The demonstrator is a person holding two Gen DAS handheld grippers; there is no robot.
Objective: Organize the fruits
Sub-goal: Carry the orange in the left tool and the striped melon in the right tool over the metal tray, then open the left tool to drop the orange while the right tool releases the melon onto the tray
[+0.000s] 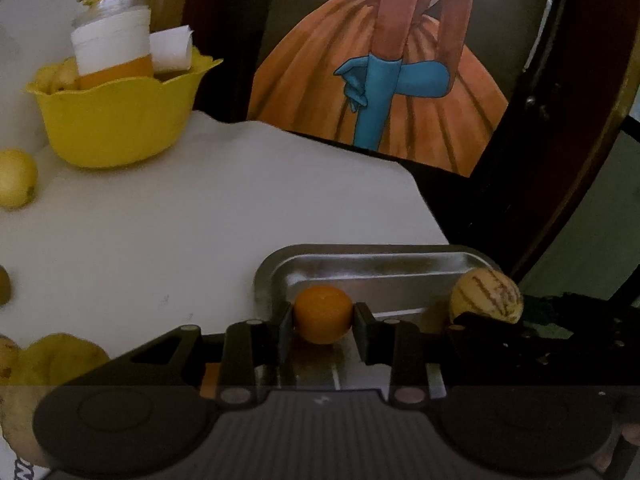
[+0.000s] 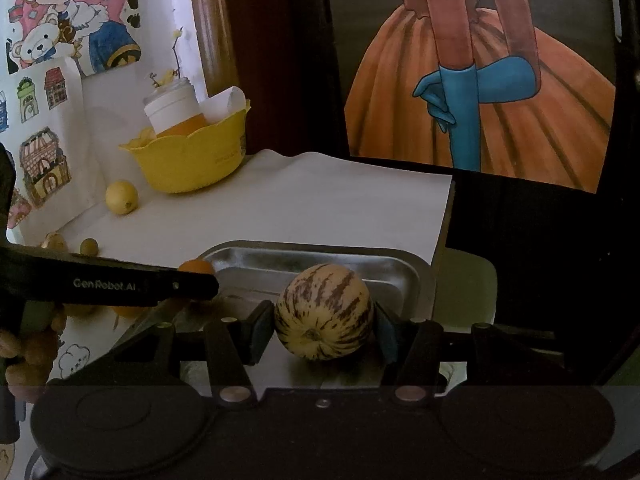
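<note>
Left wrist view: left gripper (image 1: 323, 316) clenched on one orange fruit (image 1: 323, 313), held over near-left corner of one metal tray (image 1: 372, 258) on counter (image 1: 200, 216). One striped melon (image 1: 486, 295) just right of gripper. One yellow bowl (image 1: 120, 120) far ahead-left; one yellow fruit (image 1: 16, 178) left of it.

Right wrist view: right gripper (image 2: 323, 330) grasping the single striped melon (image 2: 323, 311) over tray's (image 2: 416, 276) near edge. Left gripper (image 2: 192, 286) just left with orange fruit (image 2: 196, 266).

The left tongs (image 2: 196, 280) hide most of the orange (image 2: 197, 266).
</note>
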